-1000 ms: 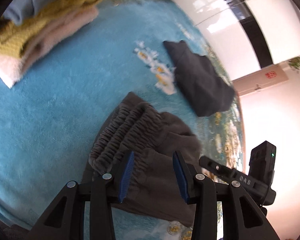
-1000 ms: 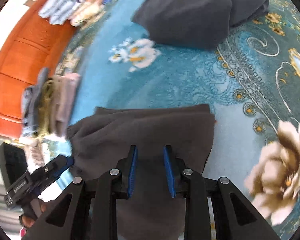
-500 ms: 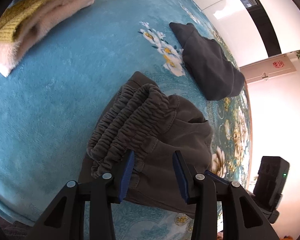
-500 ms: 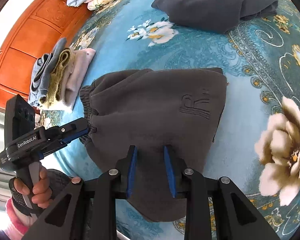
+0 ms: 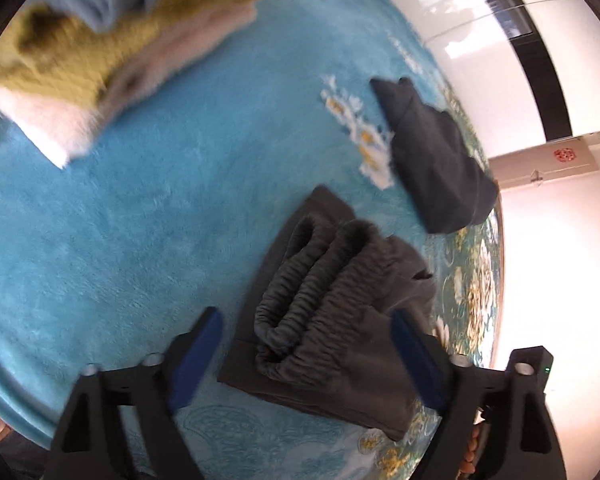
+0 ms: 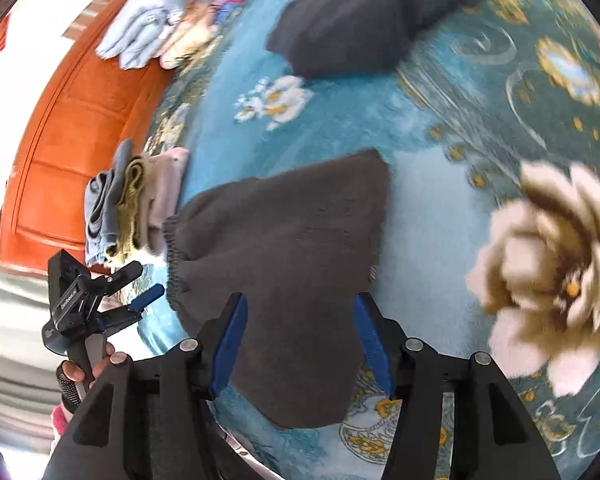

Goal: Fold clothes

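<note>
Grey folded trousers point(image 5: 332, 320) with a gathered elastic waistband lie on the blue floral blanket point(image 5: 140, 220). My left gripper point(image 5: 304, 356) is open wide, its blue pads on either side of the waistband end and off the cloth. In the right wrist view the same trousers point(image 6: 284, 248) lie flat. My right gripper point(image 6: 300, 340) is open over their near edge with nothing pinched. The left gripper point(image 6: 148, 284) shows there too, open just left of the waistband, held by a hand point(image 6: 84, 364).
A dark folded garment point(image 5: 432, 168) lies beyond the trousers. A stack of folded clothes point(image 5: 100, 52) in blue, olive, pink and white sits at the far left. An orange wooden board point(image 6: 68, 120) borders the blanket, with more light clothes point(image 6: 148, 32) heaped near it.
Both grippers have gone from nearly closed on the grey cloth to wide open, releasing it. The trousers now lie folded on the blanket. Both views are blurred by motion.
</note>
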A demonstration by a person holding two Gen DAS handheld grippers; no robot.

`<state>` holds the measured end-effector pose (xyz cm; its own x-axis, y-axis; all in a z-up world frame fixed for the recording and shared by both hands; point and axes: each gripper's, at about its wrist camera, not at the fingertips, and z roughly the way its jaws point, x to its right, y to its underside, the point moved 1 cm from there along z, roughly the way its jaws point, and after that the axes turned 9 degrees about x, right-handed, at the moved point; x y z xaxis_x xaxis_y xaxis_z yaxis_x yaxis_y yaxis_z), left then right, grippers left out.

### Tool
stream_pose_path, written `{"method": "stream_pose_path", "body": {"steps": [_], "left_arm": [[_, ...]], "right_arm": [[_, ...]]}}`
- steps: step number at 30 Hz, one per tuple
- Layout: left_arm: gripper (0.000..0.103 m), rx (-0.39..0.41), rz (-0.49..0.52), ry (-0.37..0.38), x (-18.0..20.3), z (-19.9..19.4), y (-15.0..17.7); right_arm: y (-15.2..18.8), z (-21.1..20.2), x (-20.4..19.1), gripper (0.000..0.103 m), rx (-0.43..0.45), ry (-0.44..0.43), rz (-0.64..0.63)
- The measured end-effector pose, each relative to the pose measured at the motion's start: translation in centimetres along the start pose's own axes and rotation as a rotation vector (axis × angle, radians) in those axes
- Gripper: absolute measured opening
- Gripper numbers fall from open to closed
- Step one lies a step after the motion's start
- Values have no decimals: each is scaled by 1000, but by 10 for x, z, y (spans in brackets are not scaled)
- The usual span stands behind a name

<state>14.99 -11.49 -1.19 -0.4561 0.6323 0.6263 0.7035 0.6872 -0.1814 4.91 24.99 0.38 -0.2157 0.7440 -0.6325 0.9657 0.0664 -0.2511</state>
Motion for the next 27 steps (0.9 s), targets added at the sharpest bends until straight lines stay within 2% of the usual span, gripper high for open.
{"method": "stream_pose_path", "body": {"steps": [4, 6, 11, 15, 20, 23, 27], "left_arm": [[93, -85, -8, -2, -4, 28, -1], [94, -113, -13, 8, -7, 38, -2], [103, -133, -27, 55, -14, 50, -6], [103, -176, -78, 95, -22, 58, -7], [103, -204, -84, 147, -20, 55, -4], [103, -243, -80, 148, -19, 57, 1], [101, -236, -72, 143, -17, 55, 2]], "right_arm": [[2, 11, 10, 80, -16, -34, 53], [3, 16, 14, 84, -24, -50, 78], [5, 29, 26, 84, -43, -92, 140], [5, 42, 25, 85, -54, -128, 150], [4, 53, 23, 87, -53, -138, 152], [3, 55, 26, 87, -52, -150, 170], [4, 55, 27, 87, -47, -155, 182]]}}
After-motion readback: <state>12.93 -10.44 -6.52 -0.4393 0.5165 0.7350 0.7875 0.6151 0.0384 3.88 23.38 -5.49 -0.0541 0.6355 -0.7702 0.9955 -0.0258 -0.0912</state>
